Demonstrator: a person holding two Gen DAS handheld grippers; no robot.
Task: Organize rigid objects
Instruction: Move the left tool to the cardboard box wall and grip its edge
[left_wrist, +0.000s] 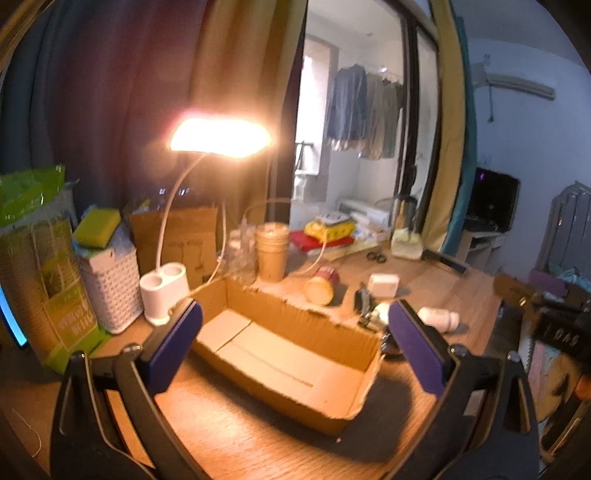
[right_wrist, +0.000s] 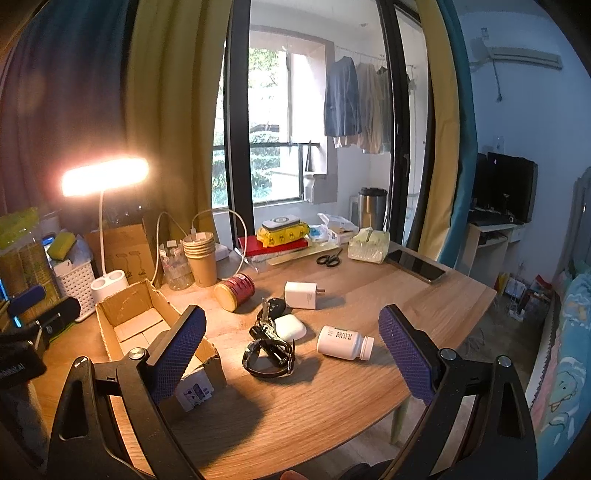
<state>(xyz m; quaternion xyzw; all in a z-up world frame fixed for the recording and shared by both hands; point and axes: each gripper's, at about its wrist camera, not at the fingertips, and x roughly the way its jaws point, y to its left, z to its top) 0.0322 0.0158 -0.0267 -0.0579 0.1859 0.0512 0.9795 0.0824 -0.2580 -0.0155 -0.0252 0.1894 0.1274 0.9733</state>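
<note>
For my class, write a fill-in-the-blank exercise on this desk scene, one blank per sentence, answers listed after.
1. The cardboard box on the desk holds ____ objects.
2. The white pill bottle lies on its ____.
3. The desk lamp is switched ____.
4. Both the left gripper and the right gripper have their fingers ____.

Answers: no; side; on; open

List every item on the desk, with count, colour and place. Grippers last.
cardboard box: 1, brown, open, desk left
tin: 1, red, lying right of box
charger: 1, white, mid desk
earbud case: 1, white, beside keys
keys: 1 bunch, black, mid desk
watch: 1, black, in front of keys
pill bottle: 1, white, lying right of watch
scissors: 1, black, far side
paper cups: 1 stack, tan, behind box
lamp: 1, white, lit, left
left gripper: jaws open, over box
right gripper: jaws open, above watch
</note>
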